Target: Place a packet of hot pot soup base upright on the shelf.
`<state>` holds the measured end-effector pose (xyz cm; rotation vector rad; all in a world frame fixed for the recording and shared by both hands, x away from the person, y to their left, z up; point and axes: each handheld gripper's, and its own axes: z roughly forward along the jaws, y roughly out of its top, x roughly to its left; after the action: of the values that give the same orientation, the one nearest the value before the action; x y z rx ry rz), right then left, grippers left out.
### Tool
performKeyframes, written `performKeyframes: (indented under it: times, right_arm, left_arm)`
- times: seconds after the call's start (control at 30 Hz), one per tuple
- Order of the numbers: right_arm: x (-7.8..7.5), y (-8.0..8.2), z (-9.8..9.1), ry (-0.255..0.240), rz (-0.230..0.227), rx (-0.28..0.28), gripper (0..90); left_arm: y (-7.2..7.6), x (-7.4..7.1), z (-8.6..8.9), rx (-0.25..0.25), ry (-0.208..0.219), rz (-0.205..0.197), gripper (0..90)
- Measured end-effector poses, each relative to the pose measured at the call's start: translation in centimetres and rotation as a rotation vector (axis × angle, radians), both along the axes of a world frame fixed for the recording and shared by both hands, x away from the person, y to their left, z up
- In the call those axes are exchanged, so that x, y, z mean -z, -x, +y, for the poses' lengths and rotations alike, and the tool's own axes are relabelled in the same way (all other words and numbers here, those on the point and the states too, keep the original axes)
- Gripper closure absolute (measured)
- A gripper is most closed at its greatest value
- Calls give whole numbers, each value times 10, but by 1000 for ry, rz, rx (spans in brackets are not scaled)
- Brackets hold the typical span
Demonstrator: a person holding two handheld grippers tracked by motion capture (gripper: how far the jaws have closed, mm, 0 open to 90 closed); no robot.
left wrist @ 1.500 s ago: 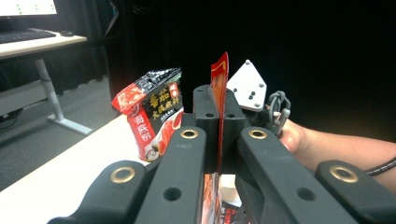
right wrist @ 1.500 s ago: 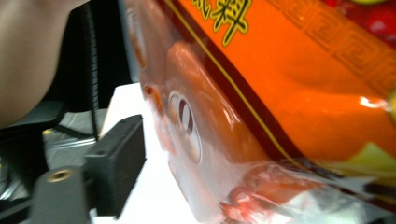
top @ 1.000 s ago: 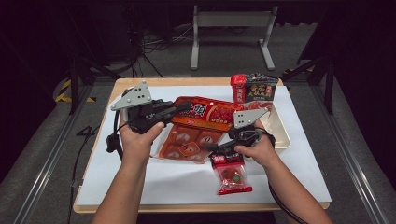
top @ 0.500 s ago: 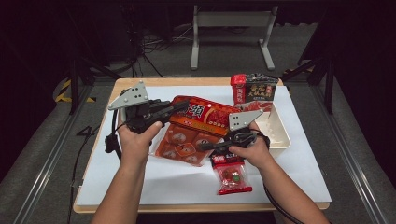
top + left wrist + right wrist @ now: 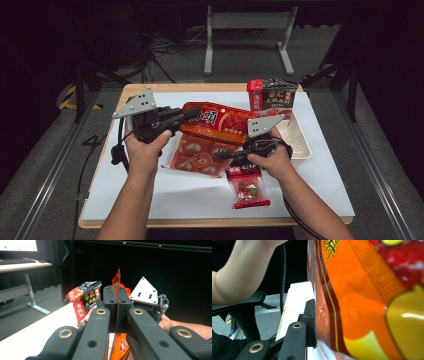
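I hold the big red bag (image 5: 220,122) up over the middle of the table (image 5: 320,150). My left gripper (image 5: 192,114) pinches its top edge tight. My right gripper (image 5: 222,156) has just been closing and now pinches the bag's lower edge. A small red candy pack (image 5: 248,187) lies right under my right hand. A dark snack bag (image 5: 272,95) and a cream tray (image 5: 300,145) sit behind it.

Both grippers, left gripper (image 5: 192,114) and right gripper (image 5: 224,155), are black with brass-ringed jaw pivots, grey triangular screw-studded plates and black cables; forearms bare.
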<state>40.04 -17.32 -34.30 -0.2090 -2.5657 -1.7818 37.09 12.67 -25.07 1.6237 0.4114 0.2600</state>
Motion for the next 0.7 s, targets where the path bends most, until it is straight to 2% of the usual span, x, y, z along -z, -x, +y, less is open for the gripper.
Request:
performKeyframes:
  times: [0.2, 0.3, 0.33, 0.4, 0.53, 0.7]
  right_arm:
    - [-5, 0, -3, 25, 9, 11, 705]
    - [-8, -1, -6, 41, 7, 21, 706]
    - [-10, -1, -7, 52, 8, 26, 706]
    - [-12, -1, -10, 55, 2, 35, 706]
    - [-17, -2, -17, 55, 2, 59, 706]
    - [-25, -4, -27, 66, -6, 93, 706]
  left_arm:
    - [-2, 4, 4, -22, -9, 13, 881]
    - [0, 5, 4, -82, -38, 14, 761]
    - [1, 6, 4, -98, -44, 13, 681]
    - [2, 7, 4, -110, -60, 14, 590]
    - [3, 11, 6, -129, -94, 23, 492]
    - [3, 18, 14, -145, -122, 42, 446]
